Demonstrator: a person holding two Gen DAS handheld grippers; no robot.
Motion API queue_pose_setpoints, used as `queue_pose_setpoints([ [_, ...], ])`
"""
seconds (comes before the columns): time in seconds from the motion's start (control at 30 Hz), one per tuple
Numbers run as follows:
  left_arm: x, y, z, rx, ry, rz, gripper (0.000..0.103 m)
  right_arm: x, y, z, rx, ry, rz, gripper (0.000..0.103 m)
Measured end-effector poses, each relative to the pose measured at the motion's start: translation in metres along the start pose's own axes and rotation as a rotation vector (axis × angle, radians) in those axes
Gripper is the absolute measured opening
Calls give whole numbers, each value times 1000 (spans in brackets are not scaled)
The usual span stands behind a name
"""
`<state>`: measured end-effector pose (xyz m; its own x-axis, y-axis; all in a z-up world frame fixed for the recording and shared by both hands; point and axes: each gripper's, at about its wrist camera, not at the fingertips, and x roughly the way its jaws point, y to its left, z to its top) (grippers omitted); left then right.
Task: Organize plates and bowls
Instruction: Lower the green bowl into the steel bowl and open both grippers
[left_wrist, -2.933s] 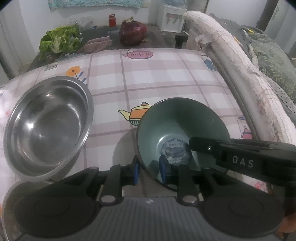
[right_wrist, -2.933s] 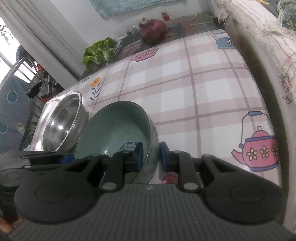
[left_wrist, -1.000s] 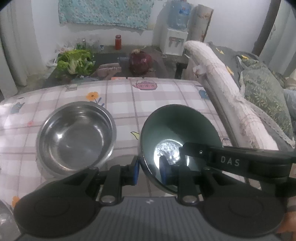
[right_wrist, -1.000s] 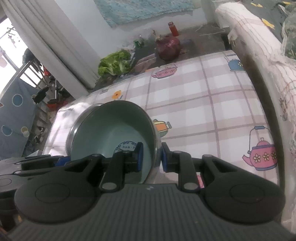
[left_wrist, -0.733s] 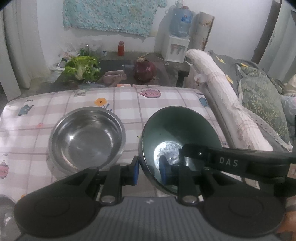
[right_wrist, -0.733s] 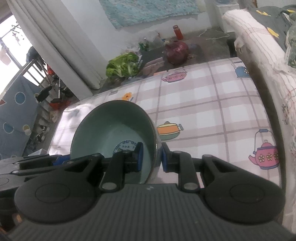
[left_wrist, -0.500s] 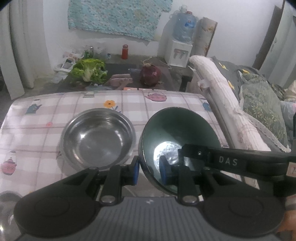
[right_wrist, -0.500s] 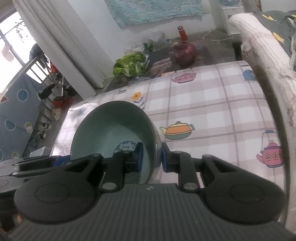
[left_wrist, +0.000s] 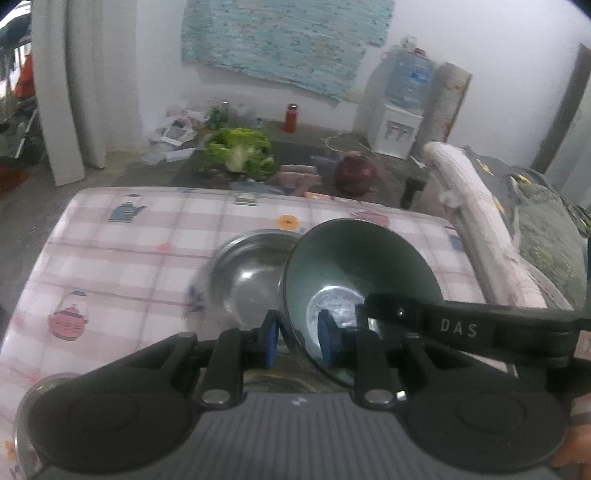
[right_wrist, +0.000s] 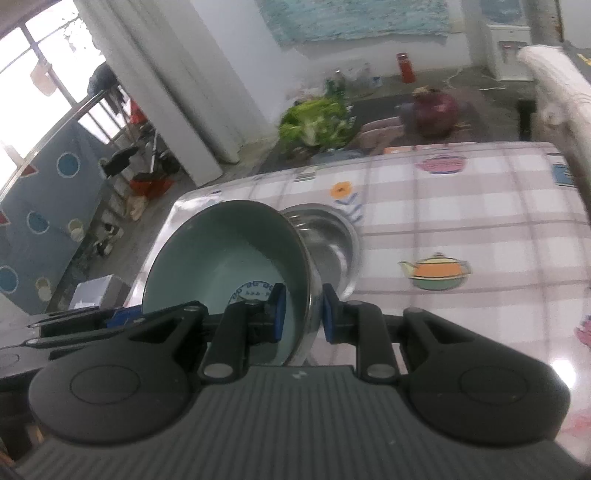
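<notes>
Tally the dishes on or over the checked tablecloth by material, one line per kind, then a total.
Green ceramic bowl: 1, gripped at its rim by both the left gripper and the right gripper
Steel bowl: 1, on the tablecloth
Total: 2

The right gripper (right_wrist: 300, 314) is clamped on the rim of a green bowl (right_wrist: 221, 254) — one blue pad inside, one outside. The bowl hangs tilted above the checked tablecloth (right_wrist: 461, 221), overlapping the near edge of a steel bowl (right_wrist: 328, 240) (contact unclear). At lower left, the left gripper (right_wrist: 110, 317) grips the opposite rim.
</notes>
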<state>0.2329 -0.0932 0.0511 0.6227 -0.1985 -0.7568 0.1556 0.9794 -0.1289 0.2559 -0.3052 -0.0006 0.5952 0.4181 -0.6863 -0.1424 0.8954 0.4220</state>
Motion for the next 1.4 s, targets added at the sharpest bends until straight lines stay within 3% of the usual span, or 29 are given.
queue_pose_setpoints([
  [0.3, 22, 41, 17, -46, 9, 49, 23, 51, 24, 19, -24, 42, 28, 20],
  [0.83, 119, 44, 21, -22, 156, 55, 23, 130, -21, 27, 14, 117, -54, 20],
  [1.03, 134, 54, 21, -43, 185, 63, 23, 146, -19, 23, -40, 104, -85, 19],
  [1.2, 126, 59, 22, -48, 155, 40, 23, 147, -9, 25, -120, 58, -129, 20],
  [1.3, 116, 60, 27, -45, 118, 30, 24, 147, -4, 27, -181, 29, -182, 31],
  [1.4, 107, 61, 29, -35, 96, 17, 30, 140, -1, 32, -188, -11, -163, 47],
])
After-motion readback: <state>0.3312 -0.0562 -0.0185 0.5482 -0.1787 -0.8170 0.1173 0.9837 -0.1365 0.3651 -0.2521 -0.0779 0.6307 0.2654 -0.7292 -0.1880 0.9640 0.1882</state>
